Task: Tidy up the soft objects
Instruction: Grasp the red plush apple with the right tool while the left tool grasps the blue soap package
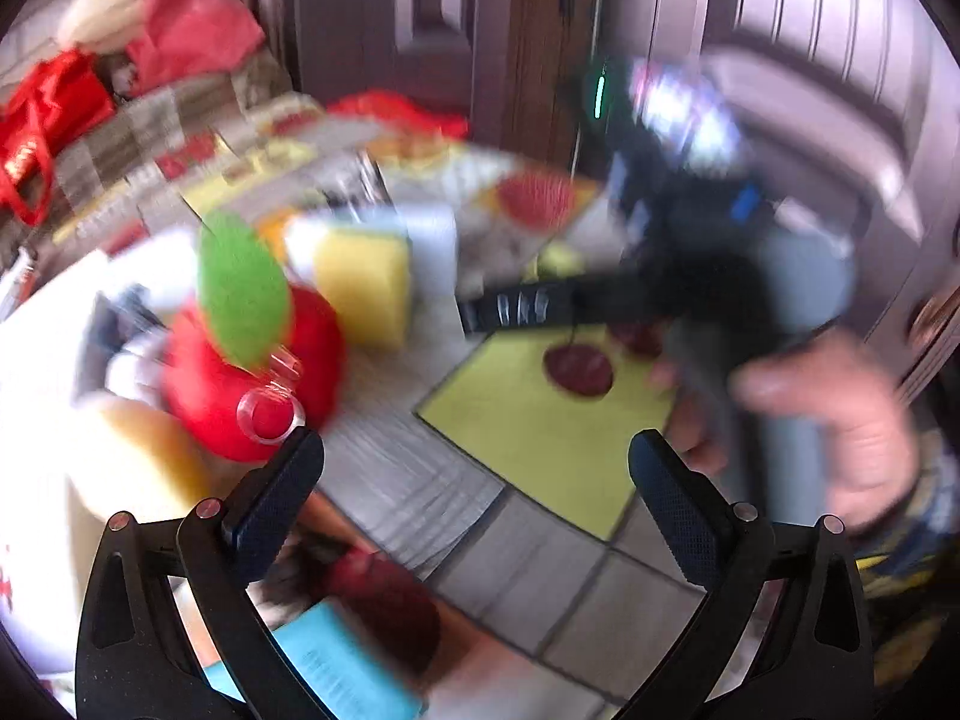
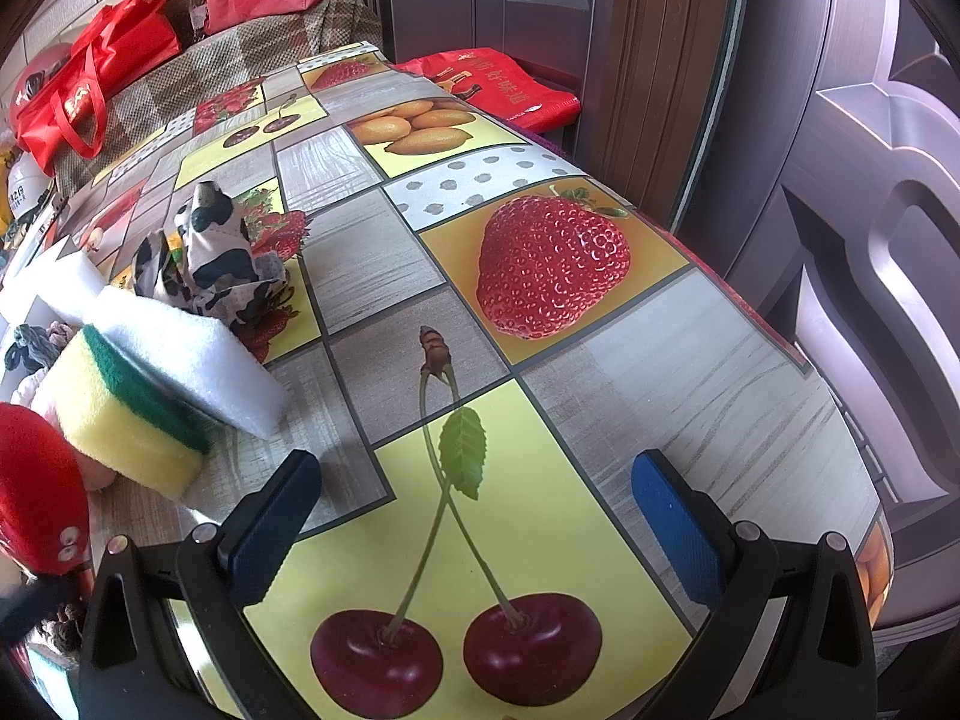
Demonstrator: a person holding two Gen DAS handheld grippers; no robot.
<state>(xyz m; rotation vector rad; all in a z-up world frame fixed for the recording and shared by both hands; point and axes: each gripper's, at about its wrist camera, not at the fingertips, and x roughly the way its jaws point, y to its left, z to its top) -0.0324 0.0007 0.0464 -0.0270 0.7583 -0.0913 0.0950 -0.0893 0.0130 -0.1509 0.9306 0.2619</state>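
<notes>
The left wrist view is blurred by motion. My left gripper [image 1: 477,468] is open and holds nothing; its left fingertip is just below a red plush toy [image 1: 228,384] with a green leaf and a clear plastic ring [image 1: 270,414]. Behind the toy lie a yellow sponge [image 1: 366,282] and a white sponge [image 1: 432,240]. My right gripper [image 2: 477,492] hangs open and empty over the cherry picture on the tablecloth [image 2: 540,510]. To its left are the yellow-and-green sponge [image 2: 120,426], the white sponge [image 2: 198,360], a cow-print cloth [image 2: 210,252] and the red plush [image 2: 36,480].
A person's hand [image 1: 840,420] grips the other tool's handle at the right. Red bags [image 2: 90,84] and a checked fabric pile sit at the table's far end. Another red bag [image 2: 492,84] lies near a dark door [image 2: 870,240]. The table edge curves along the right.
</notes>
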